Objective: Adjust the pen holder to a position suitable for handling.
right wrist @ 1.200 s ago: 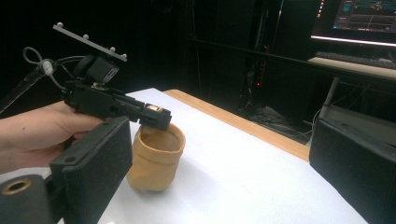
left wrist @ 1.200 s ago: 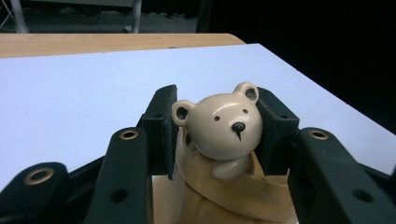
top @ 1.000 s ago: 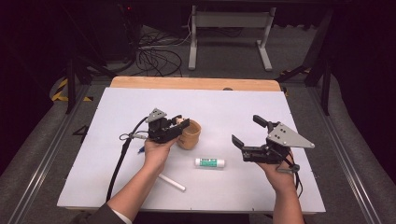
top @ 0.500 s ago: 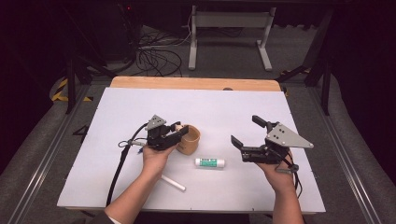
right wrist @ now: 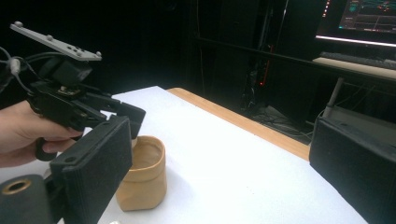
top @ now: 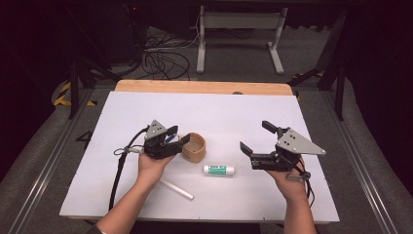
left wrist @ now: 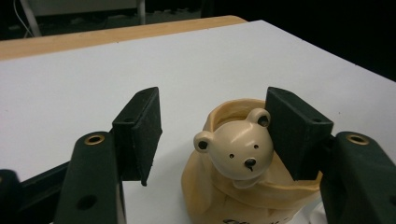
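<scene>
A tan cup (top: 194, 147) shaped like a paper bag, with a small bear head (left wrist: 240, 149) on its near wall, stands upright on the white table (top: 229, 112). My left gripper (top: 179, 135) reaches it from the left. Its jaws have just been opening and now straddle the bear head and rim. In the left gripper view the left pad (left wrist: 140, 130) stands clear of the cup (left wrist: 224, 196), and the right pad (left wrist: 292, 135) is right beside the bear's ear. My right gripper (top: 254, 135) is held open to the right of the cup, with nothing between its jaws.
A white glue stick with a green label (top: 218, 169) lies in front of the cup. Nearer the front edge lies a thin white stick (top: 176, 189). A wooden strip (top: 204, 87) borders the far edge. The left gripper (right wrist: 84, 112) and the cup (right wrist: 142, 179) show in the right gripper view.
The left gripper and the cup have shifted slightly left and toward the person. The left jaws have spread wider around the cup. The right hand has stayed put.
</scene>
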`<state>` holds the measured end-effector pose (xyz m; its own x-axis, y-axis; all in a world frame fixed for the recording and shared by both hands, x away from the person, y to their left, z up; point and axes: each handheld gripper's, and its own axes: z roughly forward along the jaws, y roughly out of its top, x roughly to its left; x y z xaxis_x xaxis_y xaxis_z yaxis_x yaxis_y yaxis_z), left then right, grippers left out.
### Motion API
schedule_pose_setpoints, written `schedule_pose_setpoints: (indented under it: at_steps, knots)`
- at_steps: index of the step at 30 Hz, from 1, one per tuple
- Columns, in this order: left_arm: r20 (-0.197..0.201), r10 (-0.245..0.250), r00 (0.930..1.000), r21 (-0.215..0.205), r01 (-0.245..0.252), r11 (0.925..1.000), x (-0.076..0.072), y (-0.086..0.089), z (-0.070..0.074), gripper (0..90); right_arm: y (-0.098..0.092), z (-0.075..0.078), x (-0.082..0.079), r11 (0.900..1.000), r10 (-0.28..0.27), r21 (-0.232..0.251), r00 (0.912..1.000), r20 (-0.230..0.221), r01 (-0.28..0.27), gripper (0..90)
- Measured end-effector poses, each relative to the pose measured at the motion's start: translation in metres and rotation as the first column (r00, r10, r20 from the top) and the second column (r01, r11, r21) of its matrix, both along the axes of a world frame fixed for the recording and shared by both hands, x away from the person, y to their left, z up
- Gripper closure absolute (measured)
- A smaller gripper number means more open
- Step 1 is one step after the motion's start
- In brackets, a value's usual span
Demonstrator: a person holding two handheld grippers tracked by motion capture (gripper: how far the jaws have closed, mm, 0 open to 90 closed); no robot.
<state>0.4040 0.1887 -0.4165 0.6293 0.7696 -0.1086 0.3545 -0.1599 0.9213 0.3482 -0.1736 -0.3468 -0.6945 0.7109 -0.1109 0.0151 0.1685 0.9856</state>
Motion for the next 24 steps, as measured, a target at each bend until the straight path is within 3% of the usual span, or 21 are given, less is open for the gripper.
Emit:
schedule_pose_setpoints:
  at_steps: [4, 8, 11, 19, 24]
  knots:
    - [0.035, -0.002, 0.9994, 0.016, 0.001, 0.9999, -0.004, 0.005, 0.003, 34.6, 0.000, 0.000, 0.000, 1.000, 0.000, 0.000, 1.0000, 0.004, 0.000, 6.8]
    - [0.080, 0.018, 0.9967, -0.017, -0.017, 0.9997, -0.009, 0.015, 0.013, 34.2, 0.000, 0.000, 0.000, 1.000, -0.003, -0.001, 1.0000, 0.001, 0.003, 6.8]
    - [0.090, 0.029, 0.9956, -0.023, -0.027, 0.9994, -0.008, 0.021, 0.016, 34.3, 0.000, 0.000, 0.000, 1.000, -0.002, -0.003, 1.0000, 0.002, 0.002, 6.8]
    - [0.080, 0.068, 0.9945, 0.025, -0.071, 0.9972, 0.001, 0.039, 0.014, 34.6, 0.001, 0.000, 0.000, 1.000, 0.001, -0.003, 1.0000, 0.003, -0.001, 6.8]
    - [0.056, 0.062, 0.9965, 0.045, -0.065, 0.9969, 0.006, 0.042, 0.009, 34.8, 0.002, -0.001, -0.001, 1.000, 0.003, -0.009, 1.0000, 0.001, -0.003, 6.9]
